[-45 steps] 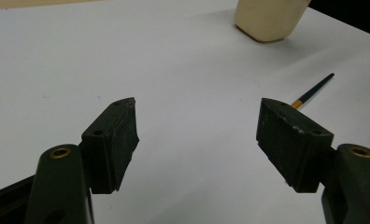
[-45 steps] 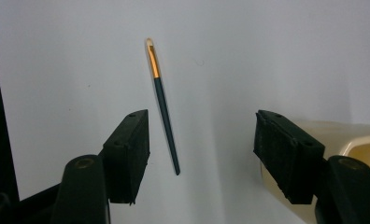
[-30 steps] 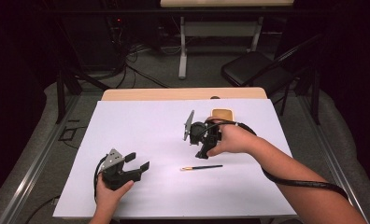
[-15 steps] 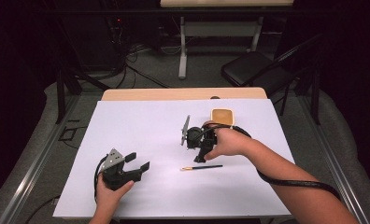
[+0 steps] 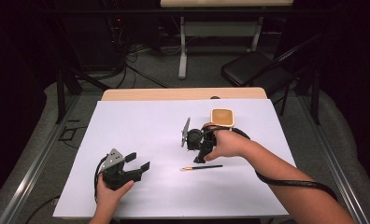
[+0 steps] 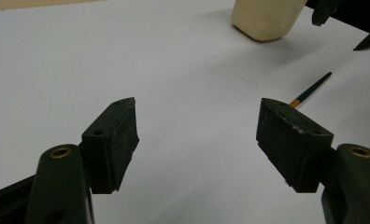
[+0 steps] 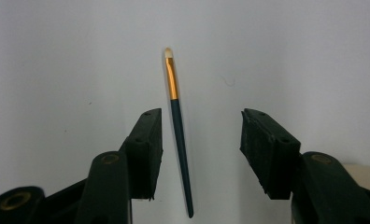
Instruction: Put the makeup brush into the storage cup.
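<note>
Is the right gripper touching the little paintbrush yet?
Apart. The right gripper view shows the paintbrush lying between the closing right gripper pads, white table visible on both sides.

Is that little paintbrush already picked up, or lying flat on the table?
Lying flat. The paintbrush rests on the white table between the right hand-held gripper jaws, which have just been closing but do not touch it.

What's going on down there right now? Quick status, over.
Right gripper over thin dark-handled gold-banded brush, jaws just closing, not gripping. Left gripper open, idle. Cream cup clear of brush.
</note>
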Motion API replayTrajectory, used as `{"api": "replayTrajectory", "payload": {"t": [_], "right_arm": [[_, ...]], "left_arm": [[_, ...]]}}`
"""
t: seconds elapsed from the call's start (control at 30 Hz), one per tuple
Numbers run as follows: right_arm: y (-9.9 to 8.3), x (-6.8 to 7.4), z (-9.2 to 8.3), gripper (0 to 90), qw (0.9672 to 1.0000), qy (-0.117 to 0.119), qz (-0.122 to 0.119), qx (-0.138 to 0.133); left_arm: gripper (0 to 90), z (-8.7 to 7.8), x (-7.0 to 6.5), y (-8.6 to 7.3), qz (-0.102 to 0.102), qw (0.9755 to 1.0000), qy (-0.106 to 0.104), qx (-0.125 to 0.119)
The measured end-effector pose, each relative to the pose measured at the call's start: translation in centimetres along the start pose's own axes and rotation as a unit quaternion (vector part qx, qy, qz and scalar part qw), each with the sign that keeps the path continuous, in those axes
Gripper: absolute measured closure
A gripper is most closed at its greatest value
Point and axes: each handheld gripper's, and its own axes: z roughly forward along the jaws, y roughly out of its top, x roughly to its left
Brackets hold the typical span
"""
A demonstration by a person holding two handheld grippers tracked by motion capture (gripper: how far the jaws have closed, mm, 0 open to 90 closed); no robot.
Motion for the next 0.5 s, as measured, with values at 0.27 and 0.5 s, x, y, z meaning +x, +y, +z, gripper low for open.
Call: {"api": "replayTrajectory", "payload": {"t": [0.27, 0.5], "right_arm": [[0.0, -0.2, 0.6, 48.4, 0.9999, -0.003, -0.008, 0.006], [-0.1, -0.1, 1.2, 55.6, 0.9996, 0.007, -0.024, 0.012]], "left_arm": [[29.3, 0.0, 0.0, 0.0, -0.001, 1.0000, 0.000, 0.000], [29.3, 0.0, 0.0, 0.0, -0.002, 1.0000, 0.000, 0.002]]}}
